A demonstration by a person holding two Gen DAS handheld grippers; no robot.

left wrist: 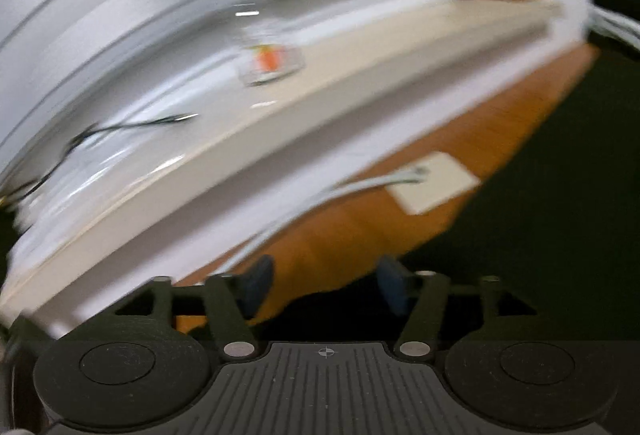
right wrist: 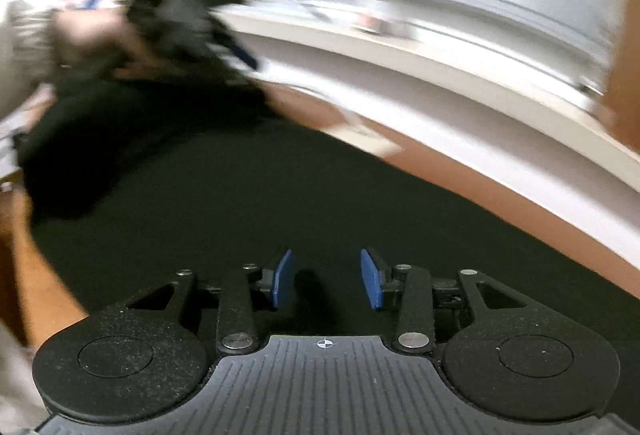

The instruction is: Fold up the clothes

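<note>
Both claws stand parted and empty: left gripper [left wrist: 326, 285] over the dark garment's [left wrist: 560, 203] edge on the orange-brown wooden worktop [left wrist: 360, 219], right gripper [right wrist: 326, 281] above the same black cloth (both views blurred), which covers the worktop's middle.

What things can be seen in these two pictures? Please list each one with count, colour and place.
garment: one, black, spread on the wooden surface below both grippers
wooden surface: one, orange-brown, under the garment
ledge: one, cream, beyond the wooden surface
white card: one, on the wood near the garment edge
orange object: one, on the ledge, too blurred to name
left gripper: blue fingers apart, nothing between
right gripper: blue fingers apart, over the garment
hand: one, holding the left gripper
</note>
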